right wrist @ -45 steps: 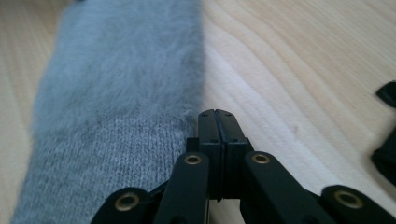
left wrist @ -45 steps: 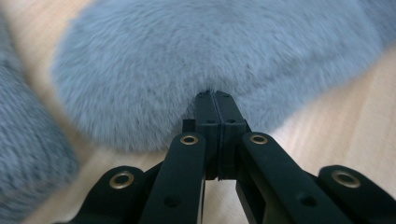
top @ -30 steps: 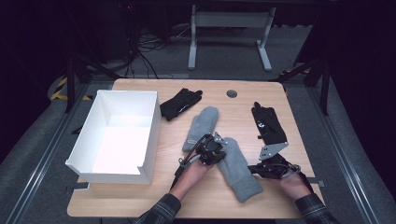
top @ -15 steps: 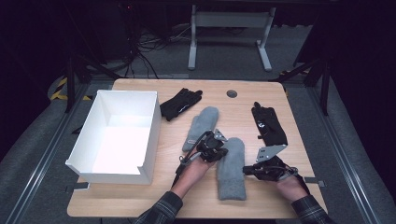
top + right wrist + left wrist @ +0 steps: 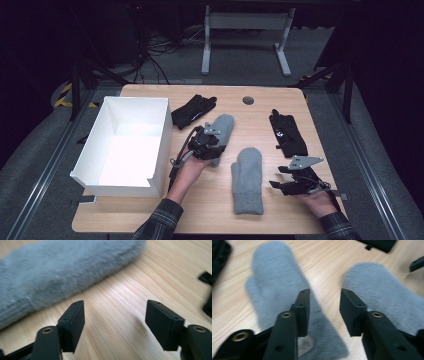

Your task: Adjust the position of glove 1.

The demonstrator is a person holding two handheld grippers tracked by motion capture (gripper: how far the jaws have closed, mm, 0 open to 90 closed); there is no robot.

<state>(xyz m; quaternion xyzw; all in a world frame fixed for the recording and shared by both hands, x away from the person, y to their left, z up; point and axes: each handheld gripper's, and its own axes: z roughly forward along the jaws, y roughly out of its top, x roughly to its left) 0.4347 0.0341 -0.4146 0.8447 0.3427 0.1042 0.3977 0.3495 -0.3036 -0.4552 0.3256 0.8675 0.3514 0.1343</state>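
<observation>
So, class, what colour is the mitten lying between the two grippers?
Grey. The mitten shows best in the high view.

Two grey fuzzy mittens (image 5: 248,180) (image 5: 221,129) flat on table, apart.

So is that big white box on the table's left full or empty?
Empty: the high view looks into the white open-topped cardboard box and shows bare white floor and walls, nothing inside.

Far grey mitten's (image 5: 221,131) cuff hidden beneath the left hand-held gripper (image 5: 206,145).
</observation>
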